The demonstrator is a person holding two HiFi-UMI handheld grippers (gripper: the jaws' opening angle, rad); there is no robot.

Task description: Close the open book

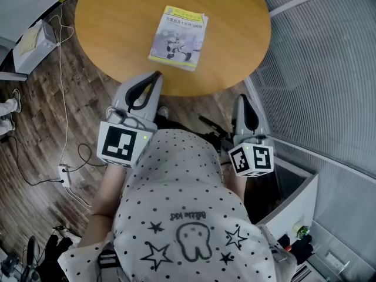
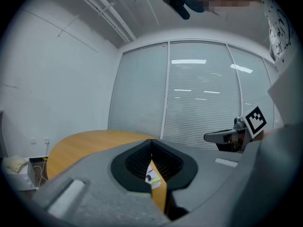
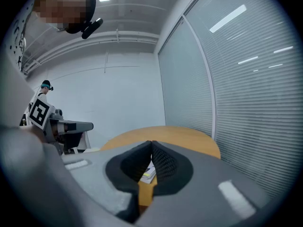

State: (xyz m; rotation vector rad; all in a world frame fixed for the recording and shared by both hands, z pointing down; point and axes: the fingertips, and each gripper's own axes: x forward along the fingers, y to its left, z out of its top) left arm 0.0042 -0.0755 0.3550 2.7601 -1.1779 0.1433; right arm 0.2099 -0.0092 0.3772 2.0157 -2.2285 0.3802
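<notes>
The left claw (image 1: pixel 156 75) has its jaws pressed together with nothing between them, its tip just over the near edge of the round wooden tabletop (image 1: pixel 111 22). The right claw (image 1: pixel 242 98) is likewise closed and empty, held off the tabletop's near right rim, beside the person's body. In the left gripper view, the left claw (image 2: pixel 151 141) shows its ridged black pads meeting at the tip. In the right gripper view, the right claw (image 3: pixel 151 143) looks the same. The book (image 1: pixel 178 38) lies flat on the tabletop beyond both claws, closed, illustrated cover up, turned slightly askew, and touched by neither claw. A white cable (image 1: pixel 61 87) trails across the wooden floor at the left.
</notes>
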